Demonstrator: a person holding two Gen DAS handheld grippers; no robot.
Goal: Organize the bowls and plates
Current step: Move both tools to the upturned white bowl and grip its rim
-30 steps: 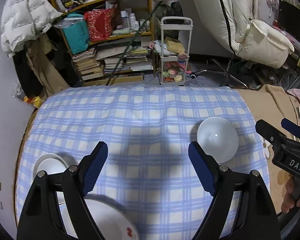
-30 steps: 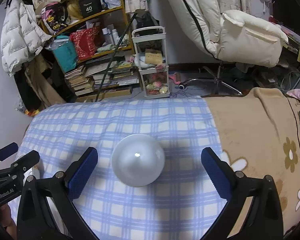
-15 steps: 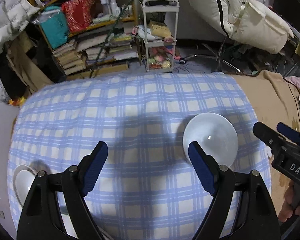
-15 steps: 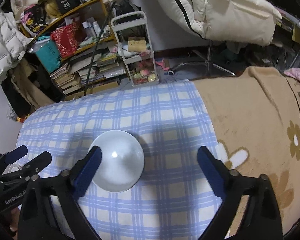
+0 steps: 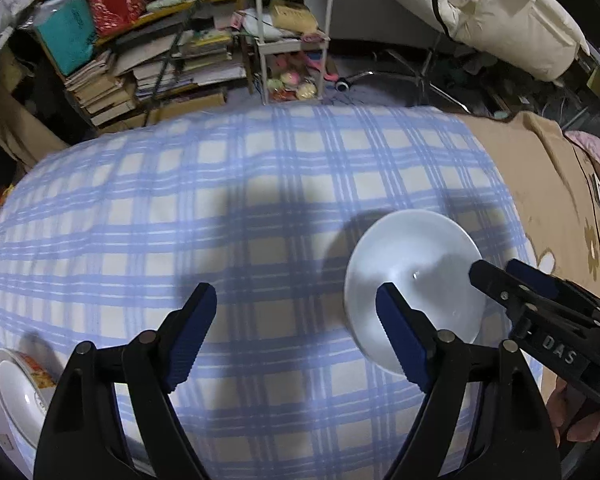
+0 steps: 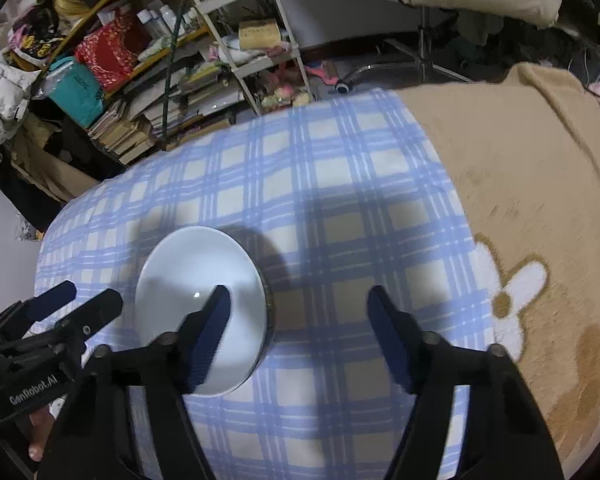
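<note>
A plain white bowl (image 5: 412,276) sits on the blue plaid blanket (image 5: 240,208); it also shows in the right wrist view (image 6: 196,268). My left gripper (image 5: 296,328) is open and empty, its right finger over the bowl's near rim. My right gripper (image 6: 300,328) is open and empty, its left finger over the bowl's right side. The right gripper shows at the right edge of the left wrist view (image 5: 512,276). A white bowl with a red pattern (image 5: 16,388) lies at the blanket's lower left.
A tan flowered blanket (image 6: 520,200) lies to the right of the plaid one. Beyond the bed stand a cluttered bookshelf (image 5: 140,32), a white trolley (image 5: 292,28) and a cream chair (image 5: 512,12).
Both grippers have moved forward and toward the white bowl, which now sits under a finger of each. The large plate at lower left has left the left view.
</note>
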